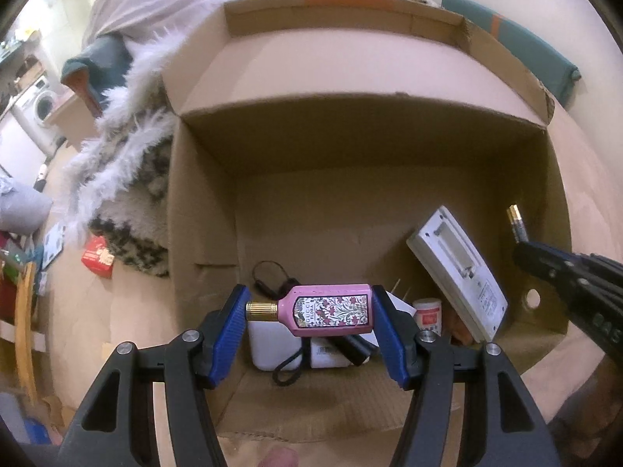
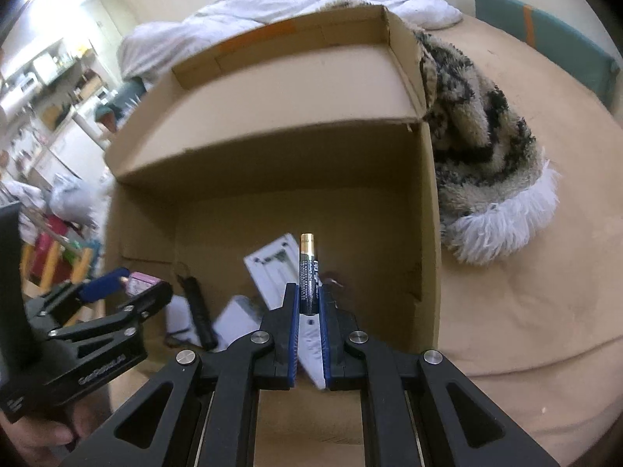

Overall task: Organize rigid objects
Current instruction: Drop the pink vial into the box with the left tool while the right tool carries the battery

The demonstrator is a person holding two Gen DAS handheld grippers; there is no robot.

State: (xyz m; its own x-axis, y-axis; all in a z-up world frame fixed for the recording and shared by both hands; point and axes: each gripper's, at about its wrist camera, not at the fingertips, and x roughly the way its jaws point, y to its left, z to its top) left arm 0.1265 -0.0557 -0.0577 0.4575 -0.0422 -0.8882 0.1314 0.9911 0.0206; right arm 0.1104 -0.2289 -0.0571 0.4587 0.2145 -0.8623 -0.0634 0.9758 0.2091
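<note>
Over the matte cardboard box (image 1: 350, 148), the left gripper (image 1: 309, 311) clamped a glossy pink bottle (image 1: 331, 310) – probably glass – while the right gripper (image 2: 310, 303) pinched a slim cylindrical battery (image 2: 308, 272).

The big box (image 1: 350, 179) is brown cardboard, dull and a bit rough. The little pink bottle (image 1: 331, 310) looks smooth and shiny, with a flowery paper label and a gold metal cap. The battery (image 2: 309, 272) is shiny, with a gold metal tip. The white remote (image 1: 459, 272) is smooth plastic. The blanket (image 2: 486, 148) is soft and fluffy. The left gripper (image 1: 311, 327) has black plastic arms, ridged blue pads and shiny metal pins.
</note>
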